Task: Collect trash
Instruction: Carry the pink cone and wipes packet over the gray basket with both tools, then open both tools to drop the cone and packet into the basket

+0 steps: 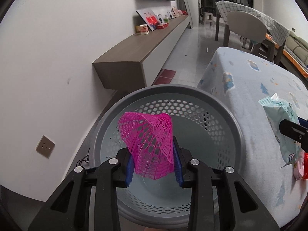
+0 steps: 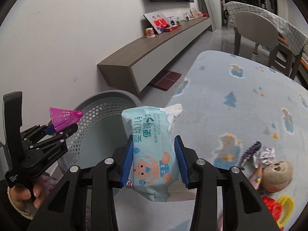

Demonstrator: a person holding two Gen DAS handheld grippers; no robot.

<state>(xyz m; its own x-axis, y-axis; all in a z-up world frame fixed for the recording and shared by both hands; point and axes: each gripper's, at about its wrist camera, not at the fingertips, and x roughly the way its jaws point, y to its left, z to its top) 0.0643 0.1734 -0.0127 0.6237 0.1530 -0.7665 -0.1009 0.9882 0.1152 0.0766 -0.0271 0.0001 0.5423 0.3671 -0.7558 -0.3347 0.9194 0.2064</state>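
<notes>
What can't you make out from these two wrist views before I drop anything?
- Bin floor: left view, hidden by the shuttlecock and left gripper.
- Wipes pack back side: right view, faces away.
- Red and yellow items: right view, cut off by the edge.
- Right gripper: left view, mostly cut off.

A long wooden shelf (framed photos on top) lines the wall.

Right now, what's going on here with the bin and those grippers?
A person is collecting trash with a hand-held gripper in each hand. The left hand-held gripper holds a pink plastic shuttlecock over the grey perforated bin. The right hand-held gripper grips a baby wipes pack beside the bin, above the blue blanket. More clutter lies on the blanket.
</notes>
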